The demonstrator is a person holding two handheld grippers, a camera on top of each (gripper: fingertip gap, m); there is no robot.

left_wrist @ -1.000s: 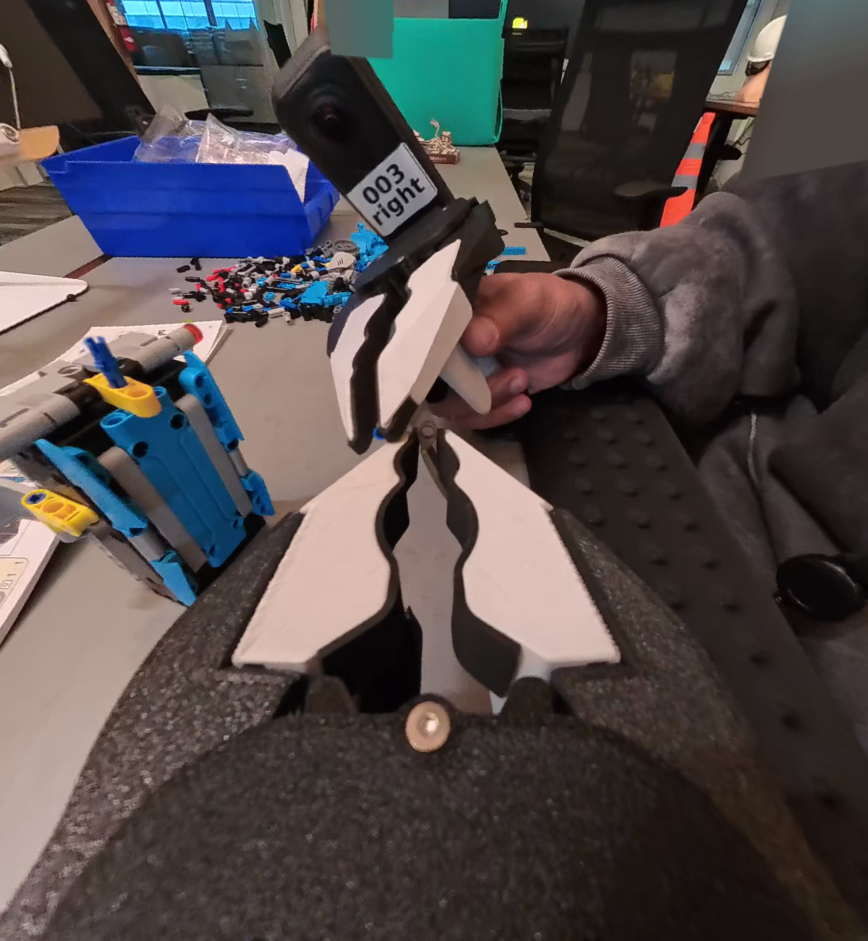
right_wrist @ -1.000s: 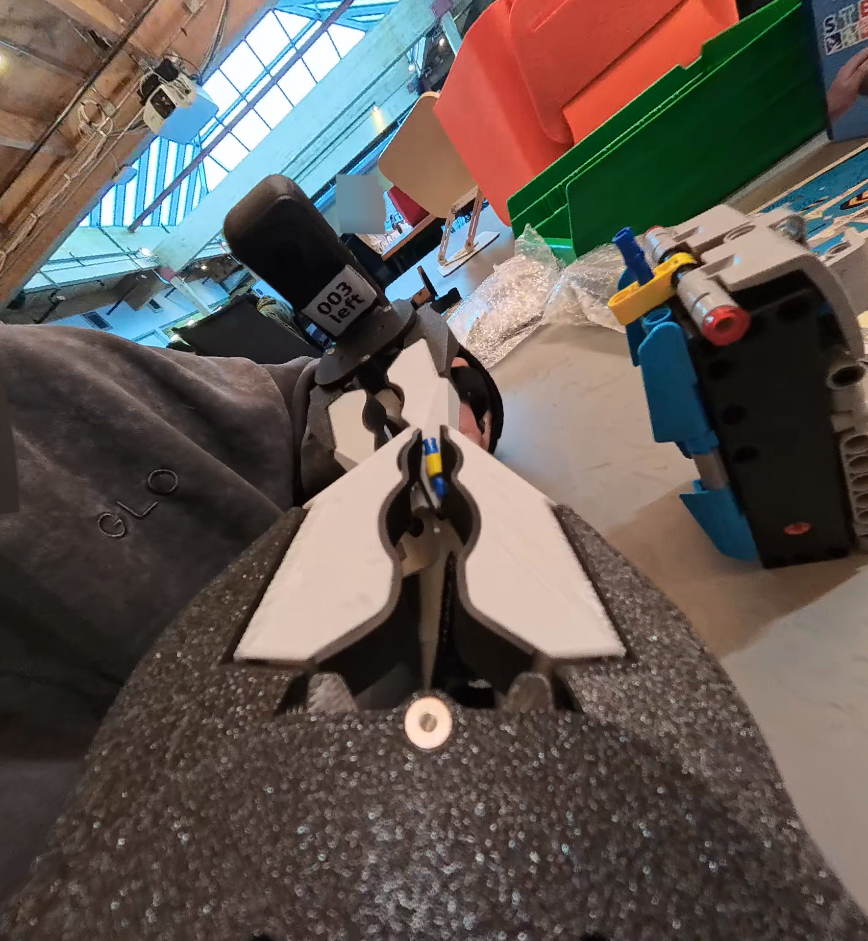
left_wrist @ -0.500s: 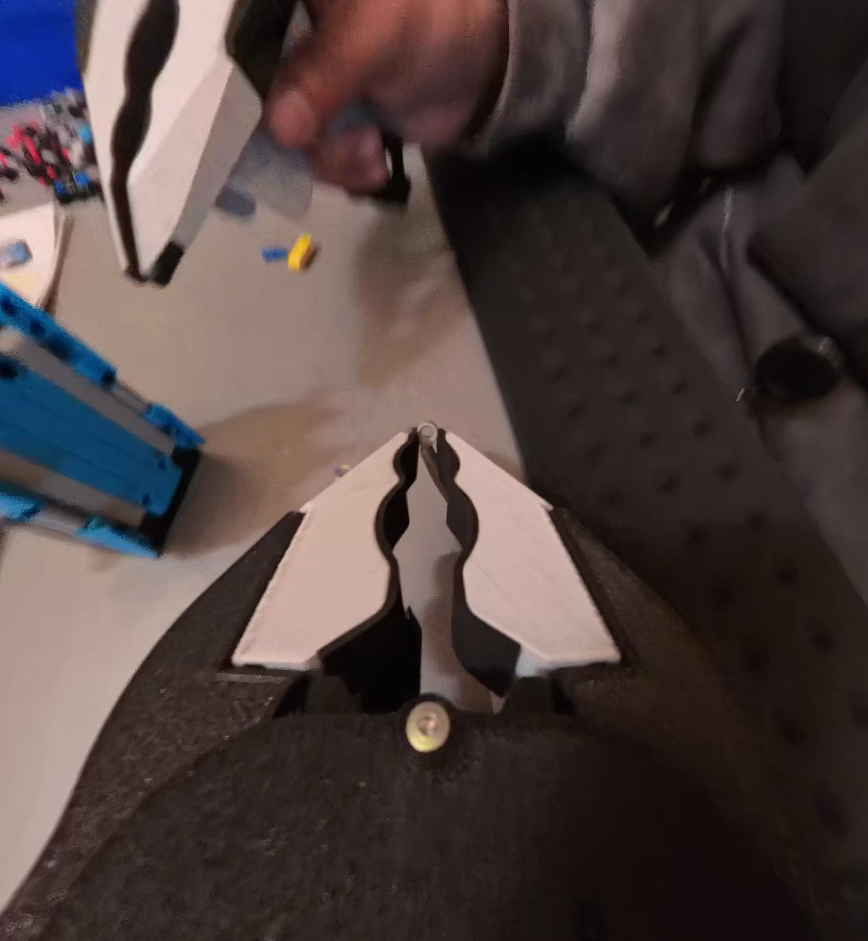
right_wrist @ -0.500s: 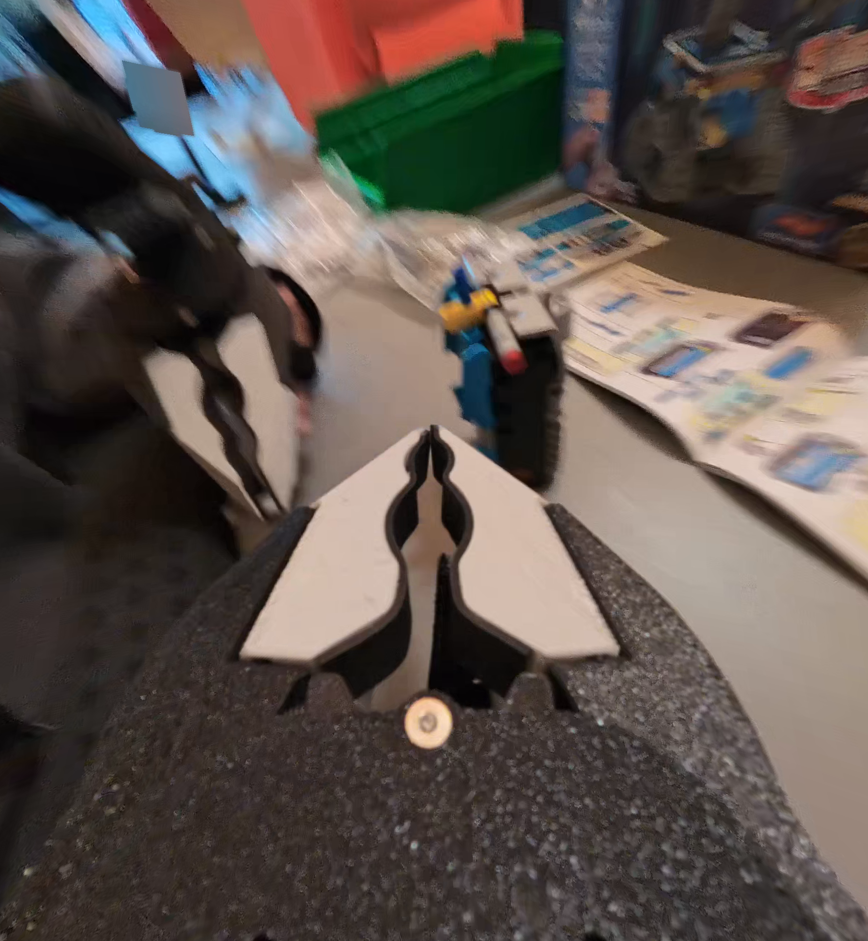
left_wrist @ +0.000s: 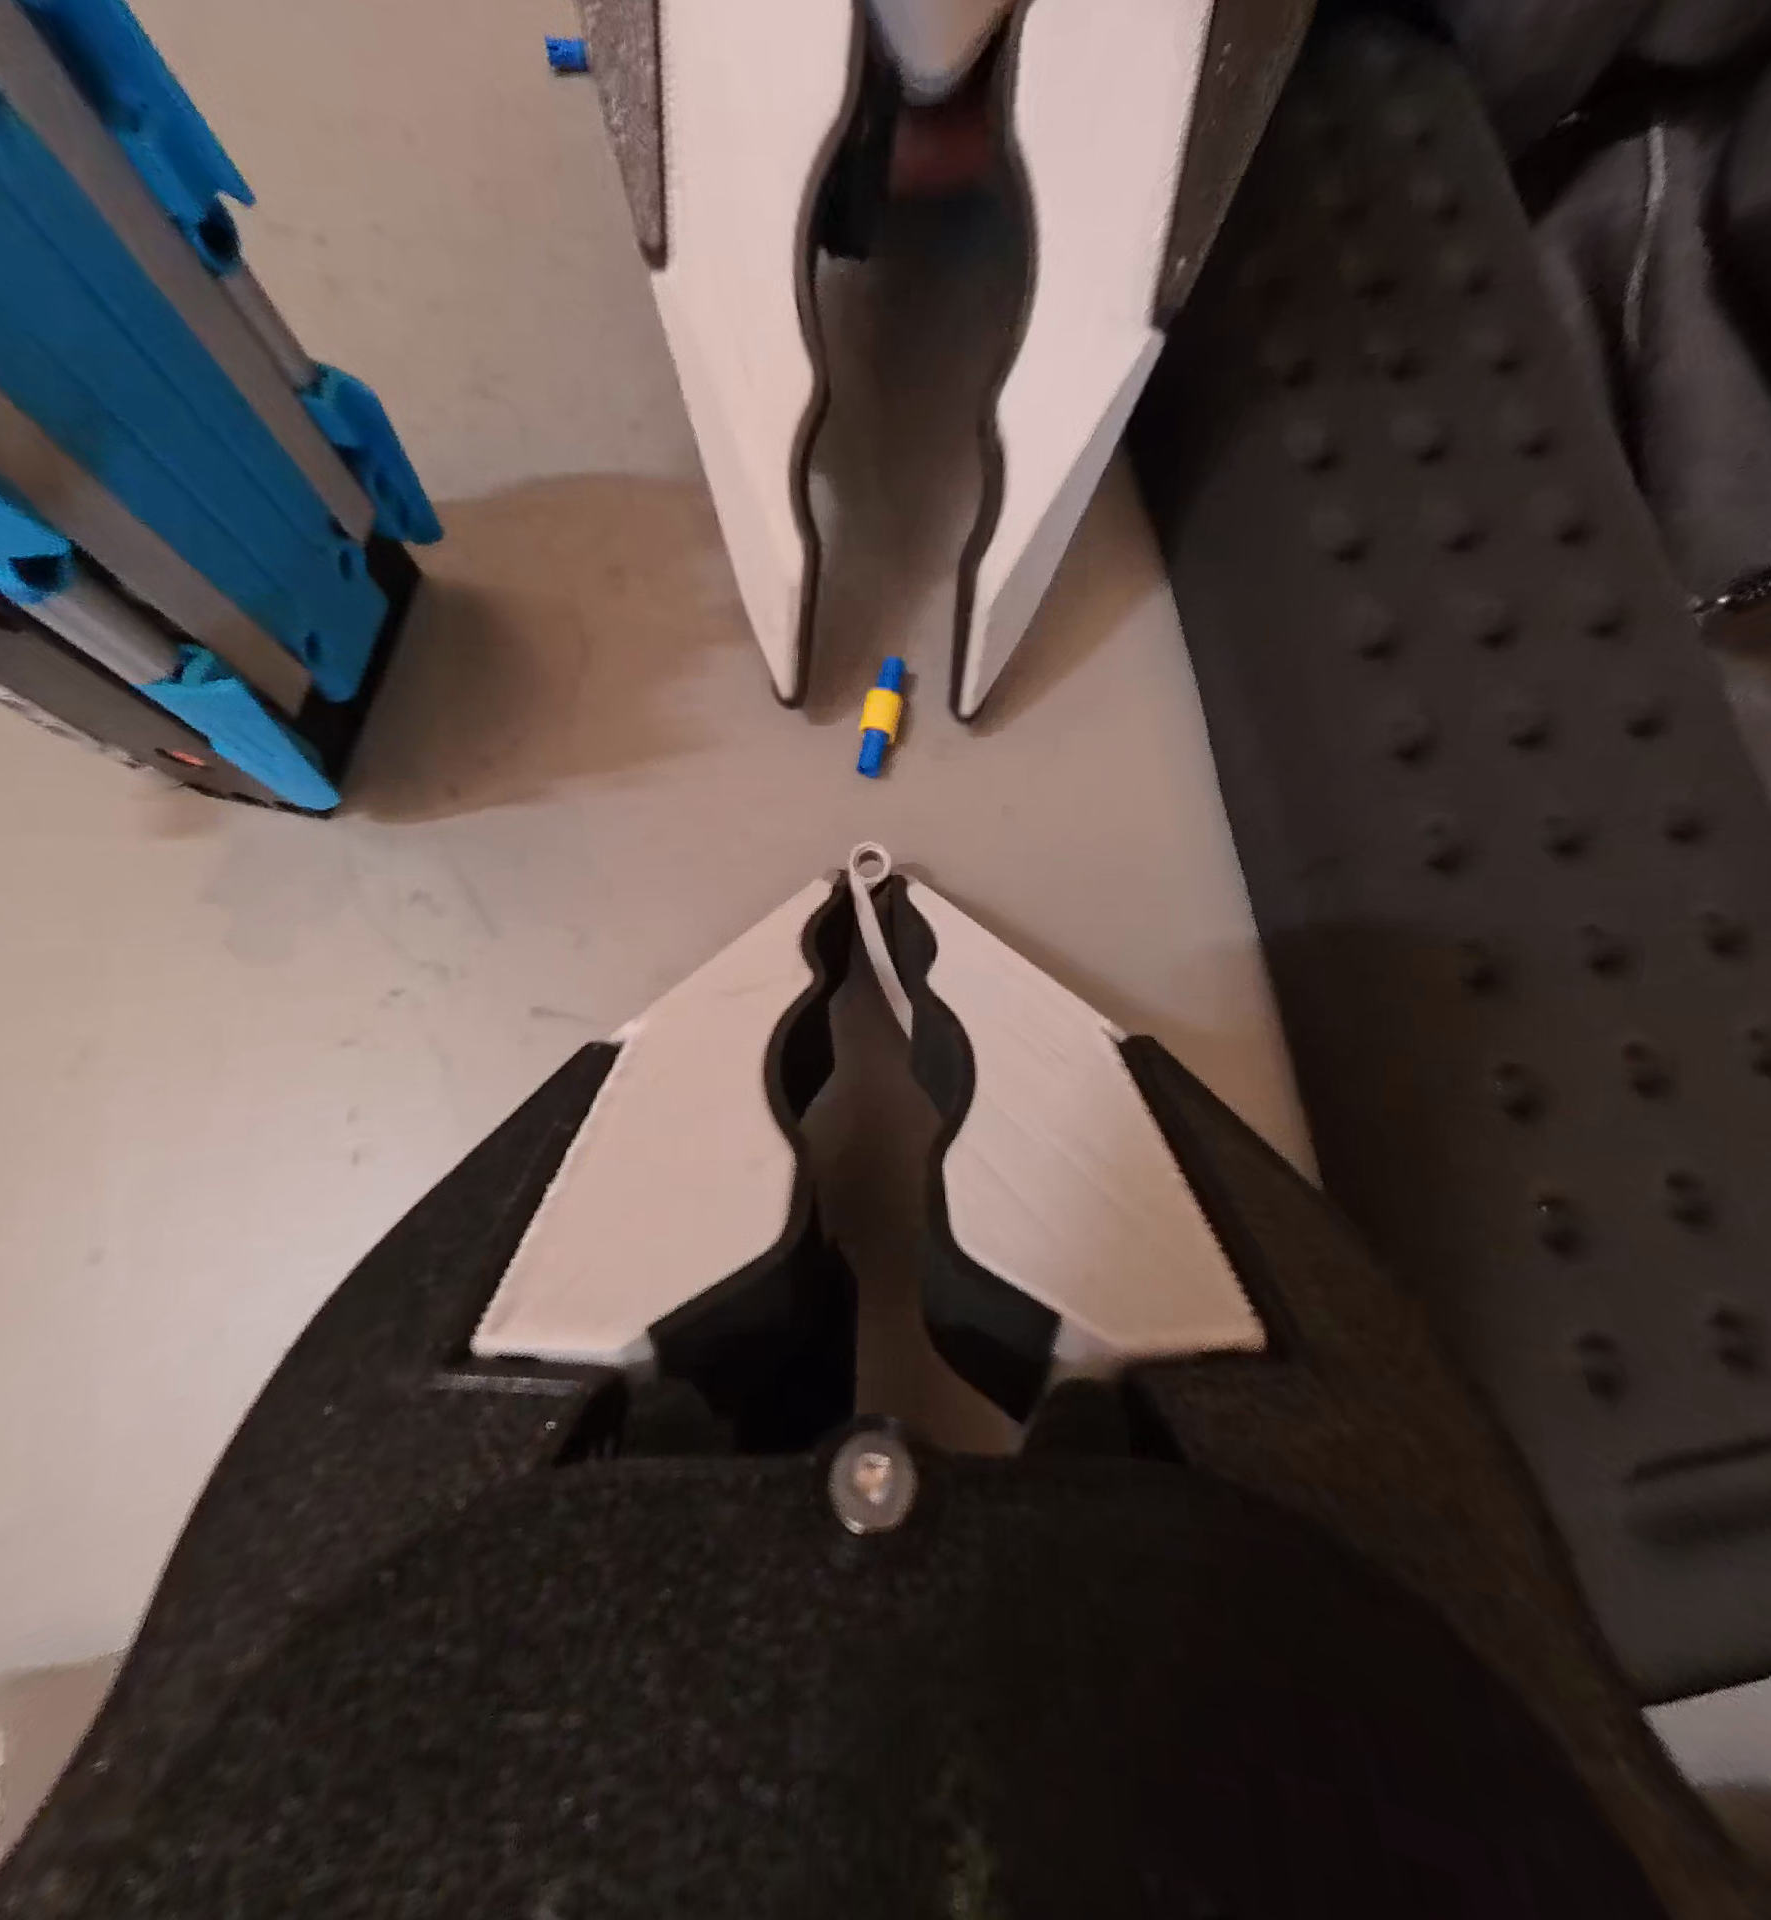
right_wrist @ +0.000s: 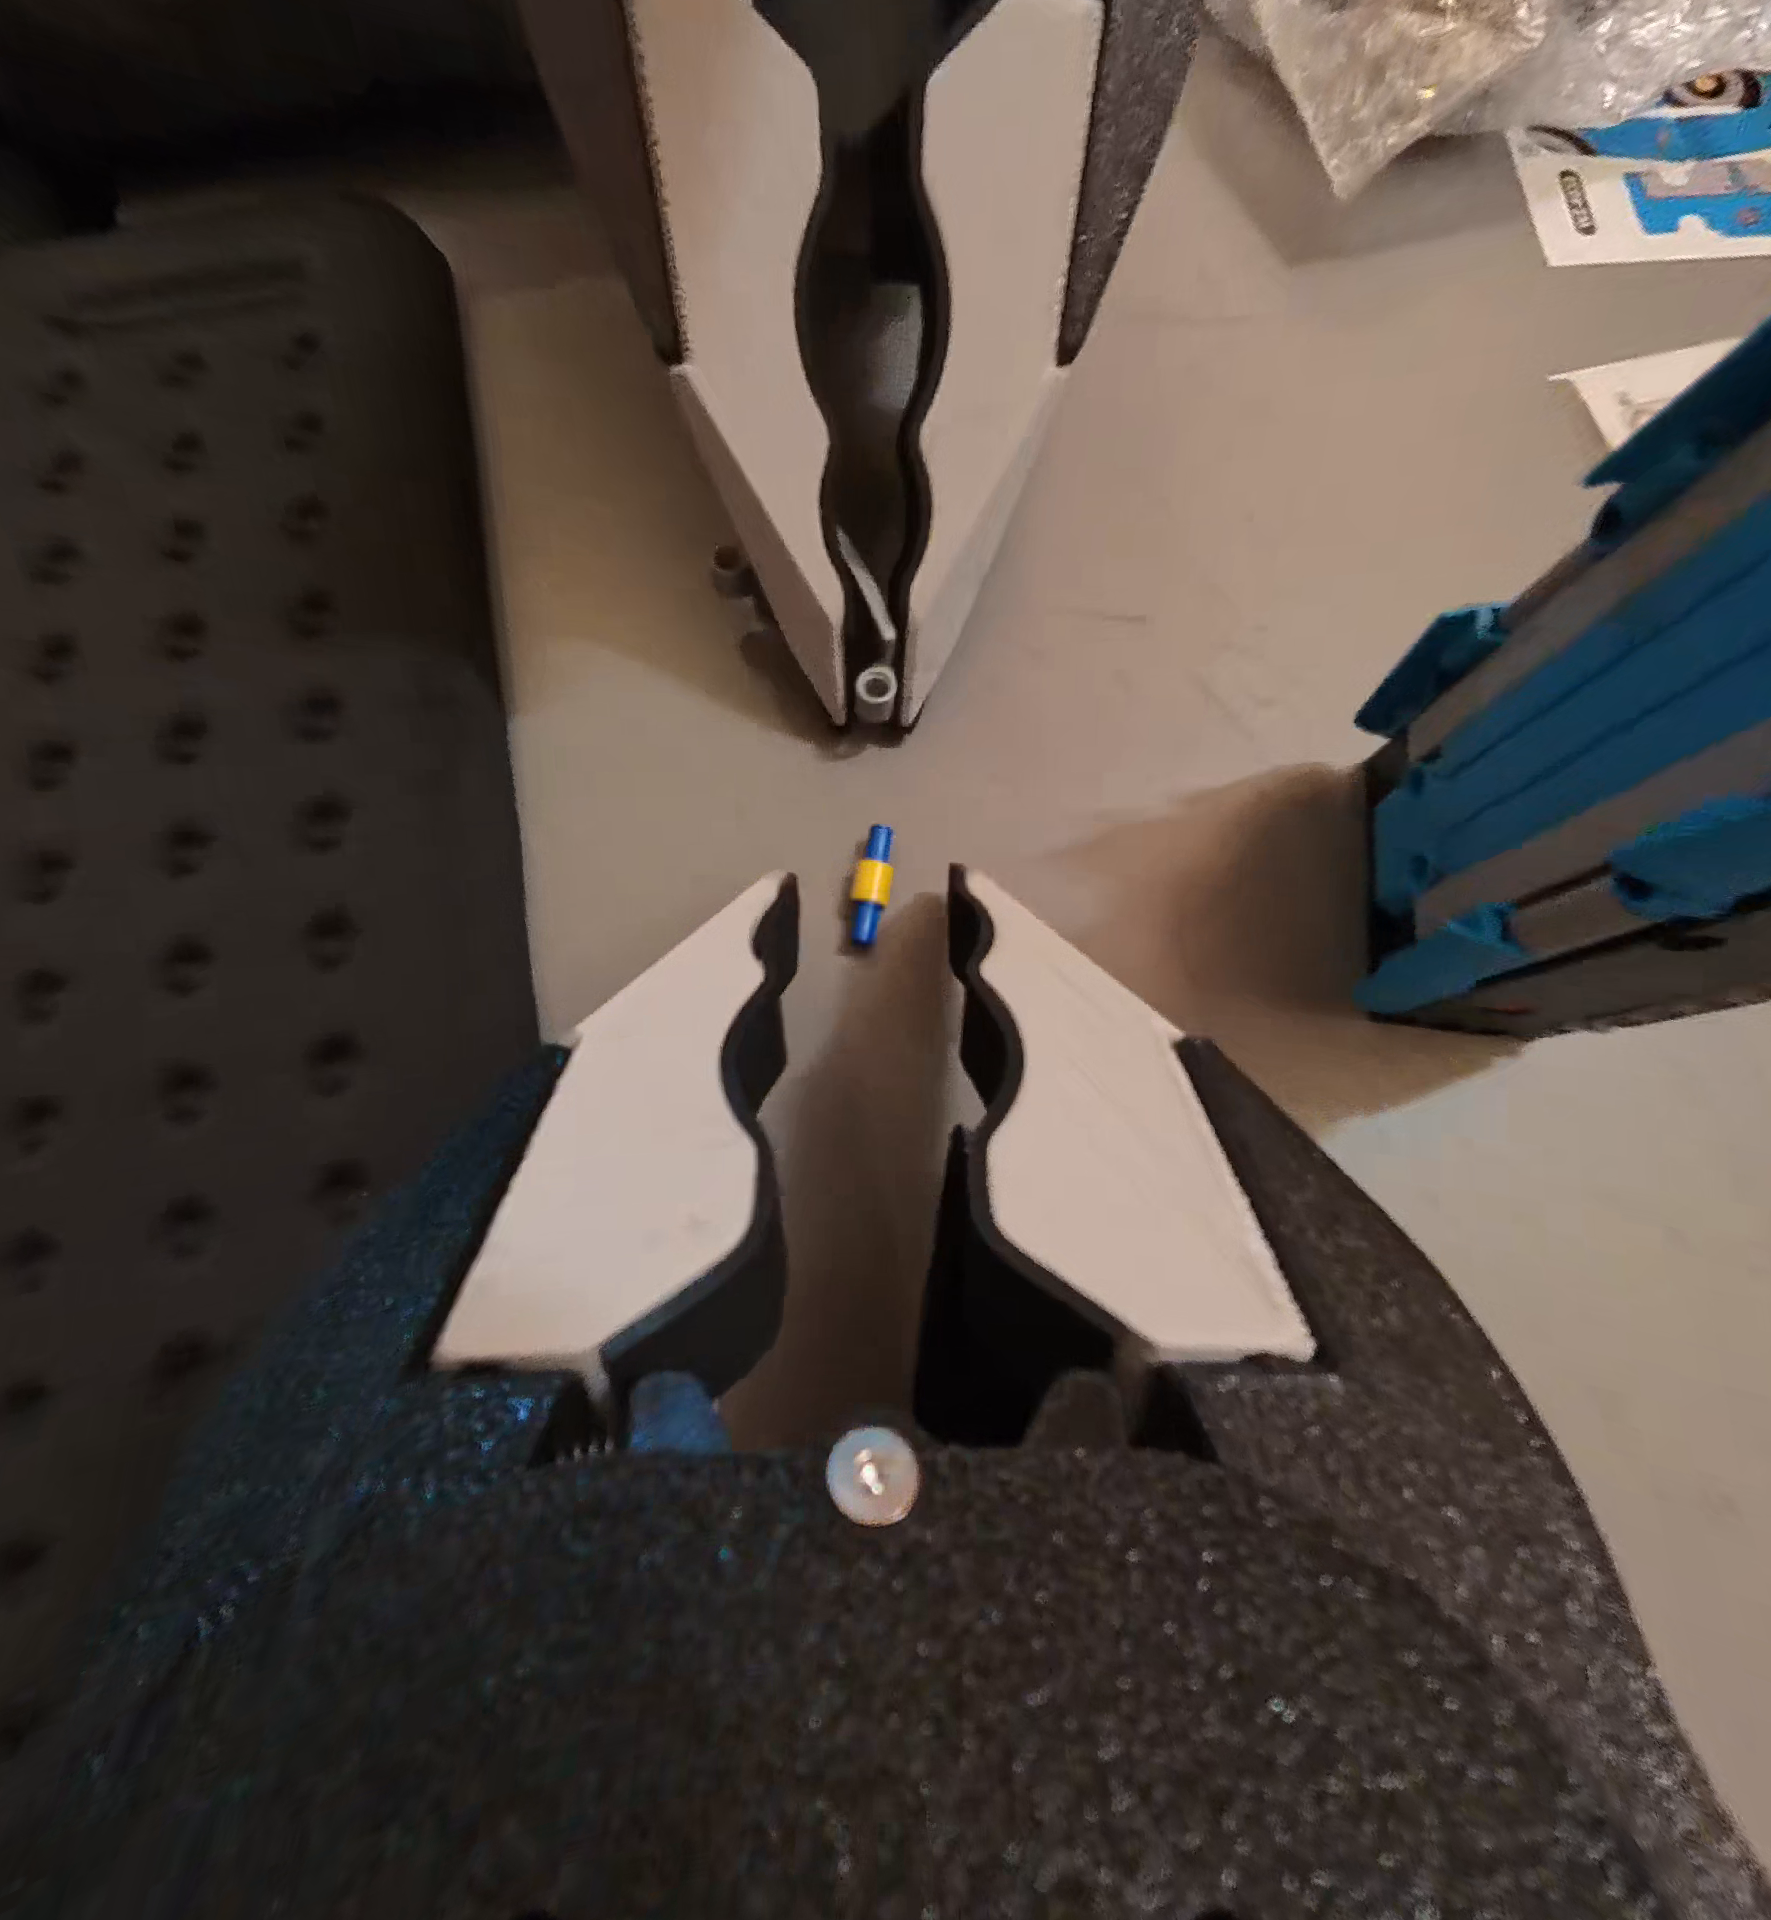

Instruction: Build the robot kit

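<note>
Table carries a blue-grey brick model well off to the side of both sets of fingers, plus printed sheets — writing too blurred to read. Left gripper fingers clamped on a thin grey piece with a ring end. Right gripper fingers spread apart, holding nothing. Small blue-yellow pin lies on the table between the right fingertips, not picked up, just ahead of the left fingertips.

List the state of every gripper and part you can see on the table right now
left gripper: shut on the grey piece.
grey piece: pinched at the fingertips, ring end sticking out.
right gripper: open, empty.
blue and yellow pin: lying loose on the table between the right fingertips.
blue and grey model: standing on the table, untouched.
</note>
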